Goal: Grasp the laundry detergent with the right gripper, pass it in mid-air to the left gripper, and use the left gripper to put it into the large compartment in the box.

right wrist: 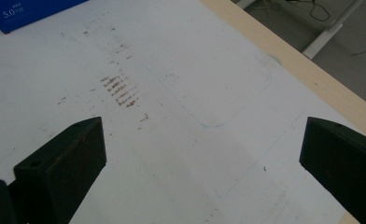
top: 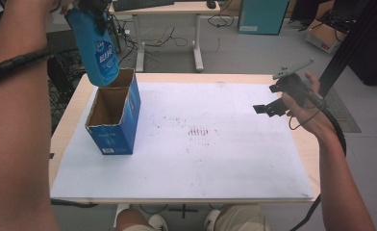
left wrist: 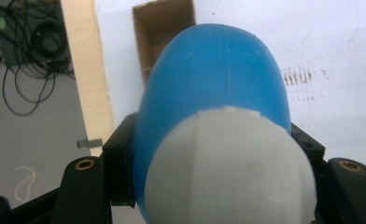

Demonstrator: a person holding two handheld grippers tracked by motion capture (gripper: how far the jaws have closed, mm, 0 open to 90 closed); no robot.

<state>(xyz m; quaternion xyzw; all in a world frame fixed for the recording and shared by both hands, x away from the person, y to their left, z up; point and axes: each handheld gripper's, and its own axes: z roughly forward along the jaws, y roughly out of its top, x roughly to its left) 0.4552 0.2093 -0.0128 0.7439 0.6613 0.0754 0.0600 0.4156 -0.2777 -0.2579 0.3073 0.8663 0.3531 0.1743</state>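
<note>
A blue plastic bottle [top: 99, 50] with a white cap end hangs tilted over the open top of a blue cardboard box [top: 115, 140], its lower end just above the box's back rim. My left gripper [top: 93, 7] is shut on the bottle's upper part. In the left gripper view the bottle [left wrist: 214, 79] and its white cap [left wrist: 228, 172] sit between the jaws of my left gripper [left wrist: 214, 149], with the box [left wrist: 165, 28] below. My right gripper [top: 268, 98] stands open over the table's right side, nothing between the jaws of the right gripper [right wrist: 202, 144].
A white mat [top: 215, 163] covers the wooden table, with brown smudges [top: 198, 131] at its middle. Behind the table stand a white desk [top: 167, 9], a teal cabinet [top: 261, 17] and a cardboard carton [top: 323, 36]. Cables lie on the floor [left wrist: 27, 74] at the left.
</note>
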